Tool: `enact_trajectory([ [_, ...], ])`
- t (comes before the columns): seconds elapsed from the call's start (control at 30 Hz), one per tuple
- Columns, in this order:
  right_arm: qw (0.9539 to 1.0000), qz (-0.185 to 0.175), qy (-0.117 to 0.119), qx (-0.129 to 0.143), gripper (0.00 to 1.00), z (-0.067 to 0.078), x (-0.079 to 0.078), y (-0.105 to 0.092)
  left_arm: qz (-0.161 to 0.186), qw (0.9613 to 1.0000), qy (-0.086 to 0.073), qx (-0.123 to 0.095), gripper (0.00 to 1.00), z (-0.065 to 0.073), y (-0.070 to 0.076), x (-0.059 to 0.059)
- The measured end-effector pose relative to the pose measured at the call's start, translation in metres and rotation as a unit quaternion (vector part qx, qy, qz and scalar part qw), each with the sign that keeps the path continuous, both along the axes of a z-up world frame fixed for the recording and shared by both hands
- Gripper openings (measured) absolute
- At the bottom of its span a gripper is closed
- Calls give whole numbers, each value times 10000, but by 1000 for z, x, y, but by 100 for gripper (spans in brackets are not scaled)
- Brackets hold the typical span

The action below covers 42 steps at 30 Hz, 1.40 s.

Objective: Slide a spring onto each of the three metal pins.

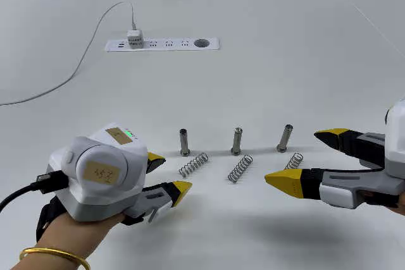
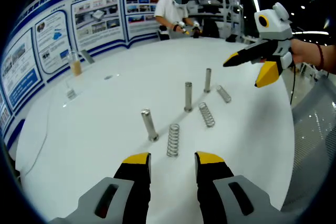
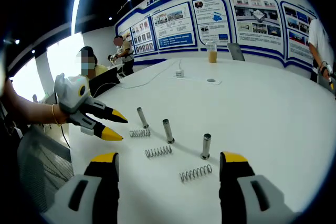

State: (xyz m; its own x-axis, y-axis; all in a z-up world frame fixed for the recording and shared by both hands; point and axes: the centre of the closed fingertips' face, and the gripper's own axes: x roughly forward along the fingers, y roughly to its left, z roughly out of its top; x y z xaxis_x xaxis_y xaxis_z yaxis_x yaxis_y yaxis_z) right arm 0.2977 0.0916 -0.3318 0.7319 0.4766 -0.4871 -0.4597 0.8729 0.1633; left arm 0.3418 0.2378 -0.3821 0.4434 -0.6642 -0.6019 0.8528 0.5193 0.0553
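the left pin (image 1: pixel 184 142), middle pin (image 1: pixel 236 140) and right pin (image 1: pixel 285 138) stand upright in a row on the white worktop (image 1: pixel 285 61), all bare. a spring lies flat just in front of each: left spring (image 1: pixel 193 164), middle spring (image 1: pixel 240 168), right spring (image 1: pixel 293 160). the left claw (image 1: pixel 171 172) hovers just beside the left spring, jaws a little apart and empty. the right claw (image 1: pixel 295 155) is spread wide near the right spring, also empty. to pick well, pinch a spring lightly across its coils near one end, tip it upright, centre its open end over the pin top, then lower. the pins seem loose-standing, though that is hard to tell, so avoid side knocks.
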Motion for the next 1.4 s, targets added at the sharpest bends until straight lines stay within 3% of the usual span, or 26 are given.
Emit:
enact_trajectory([
  [0.53, 9999, 52, 126, 61, 79, -11, -13, 2, -85, 9995, 300, -102, 23, -17, -12, 13],
  [1.2, 9997, -140, 166, 122, 78, -9, -13, 2, -201, 9994, 287, -20, 11, -19, -14, 12],
  [1.4, 9996, -175, 154, 188, 77, -6, -12, 3, -282, 9993, 236, -11, 10, -17, -16, 4],
])
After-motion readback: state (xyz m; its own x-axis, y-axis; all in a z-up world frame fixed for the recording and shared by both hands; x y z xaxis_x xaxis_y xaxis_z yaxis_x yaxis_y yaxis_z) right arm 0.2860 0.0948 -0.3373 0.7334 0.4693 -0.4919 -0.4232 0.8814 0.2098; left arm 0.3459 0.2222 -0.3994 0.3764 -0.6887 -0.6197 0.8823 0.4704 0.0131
